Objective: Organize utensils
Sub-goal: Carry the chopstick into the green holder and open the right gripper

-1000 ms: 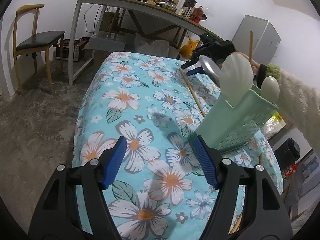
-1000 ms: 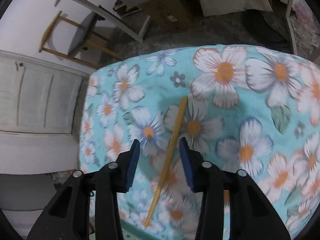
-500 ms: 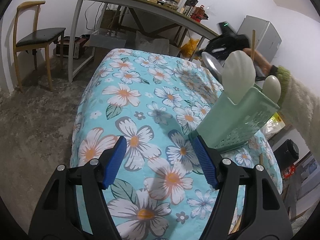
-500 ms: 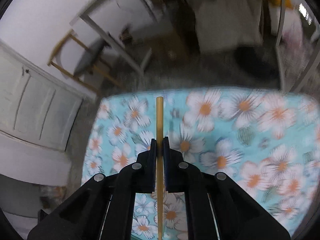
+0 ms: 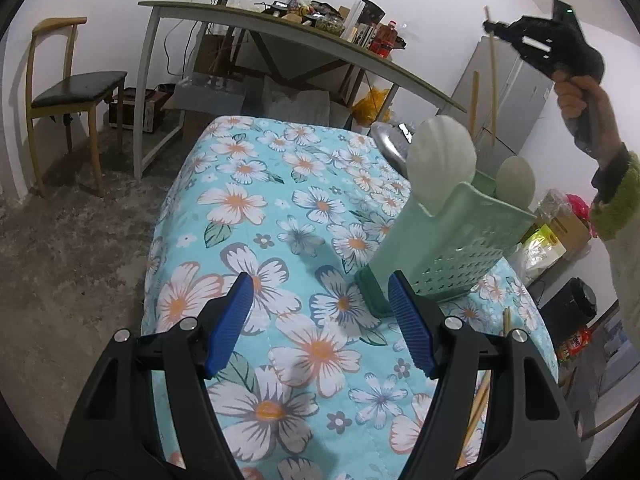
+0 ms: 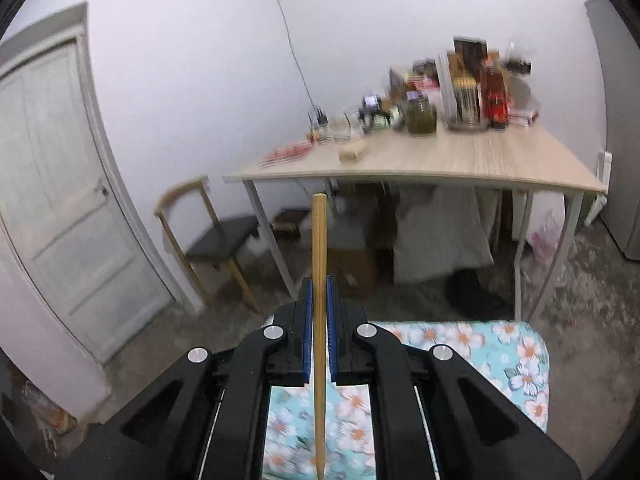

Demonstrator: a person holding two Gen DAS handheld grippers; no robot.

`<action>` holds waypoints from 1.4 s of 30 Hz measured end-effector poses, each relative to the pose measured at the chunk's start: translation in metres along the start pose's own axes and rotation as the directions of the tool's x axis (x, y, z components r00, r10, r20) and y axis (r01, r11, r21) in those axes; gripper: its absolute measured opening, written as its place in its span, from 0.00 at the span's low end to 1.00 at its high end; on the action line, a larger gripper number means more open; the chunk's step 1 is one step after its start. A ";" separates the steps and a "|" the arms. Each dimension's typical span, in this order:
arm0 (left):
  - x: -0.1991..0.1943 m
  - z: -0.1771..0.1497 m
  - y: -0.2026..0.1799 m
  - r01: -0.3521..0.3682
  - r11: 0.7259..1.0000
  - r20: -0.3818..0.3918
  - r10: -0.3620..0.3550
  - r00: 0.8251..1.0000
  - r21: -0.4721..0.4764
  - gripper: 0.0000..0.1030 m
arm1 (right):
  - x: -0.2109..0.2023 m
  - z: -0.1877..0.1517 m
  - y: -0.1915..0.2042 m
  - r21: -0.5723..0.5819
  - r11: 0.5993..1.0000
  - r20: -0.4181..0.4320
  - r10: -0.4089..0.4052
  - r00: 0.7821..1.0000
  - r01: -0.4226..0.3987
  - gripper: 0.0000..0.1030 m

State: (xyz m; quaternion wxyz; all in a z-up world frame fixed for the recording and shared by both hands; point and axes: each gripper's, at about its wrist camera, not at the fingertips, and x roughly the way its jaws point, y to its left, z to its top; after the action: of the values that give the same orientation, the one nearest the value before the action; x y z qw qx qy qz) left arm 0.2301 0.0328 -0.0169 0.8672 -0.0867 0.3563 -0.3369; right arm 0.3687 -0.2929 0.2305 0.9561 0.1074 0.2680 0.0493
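Blue pads of the left gripper (image 5: pixel 322 320) stand wide and empty, just short of the green caddy (image 5: pixel 448 248) on the floral cloth (image 5: pixel 240 208). Scoops and one chopstick already stand in it. Beyond and well above, the right gripper (image 6: pixel 319 320) pinches a bamboo chopstick (image 6: pixel 319 320) hard near its middle. With nothing steadying the caddy, I think a slanted drop could tip it or miss.

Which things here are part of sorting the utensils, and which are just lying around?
Part of the job:
- thin wooden chopstick held in the right claw
- pale green perforated plastic utensil holder
- white shell-shaped spoon in it
- open left claw

Lying about:
- wooden chair with dark seat
- cluttered long desk
- white door
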 end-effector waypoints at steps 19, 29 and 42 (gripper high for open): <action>-0.033 -0.002 -0.002 -0.005 1.000 0.046 0.005 0.999 0.011 0.64 | -0.020 -0.049 0.055 -0.033 0.994 0.029 0.106 0.994 -0.105 0.06; -0.032 -0.003 -0.002 -0.003 1.000 0.042 0.002 0.999 0.011 0.64 | 0.001 -0.092 0.057 -0.071 0.995 -0.043 0.070 0.997 -0.073 0.06; -0.037 -0.004 -0.015 0.000 0.999 0.044 -0.001 0.999 0.033 0.64 | -0.022 -0.129 0.056 -0.093 0.995 -0.104 0.024 0.994 -0.034 0.30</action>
State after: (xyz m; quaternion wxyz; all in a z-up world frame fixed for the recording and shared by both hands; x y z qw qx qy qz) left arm 0.2004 0.0457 0.0062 0.8760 -0.0799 0.3317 -0.3409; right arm 0.2806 -0.2185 0.1470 0.9442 0.0630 0.3128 0.0815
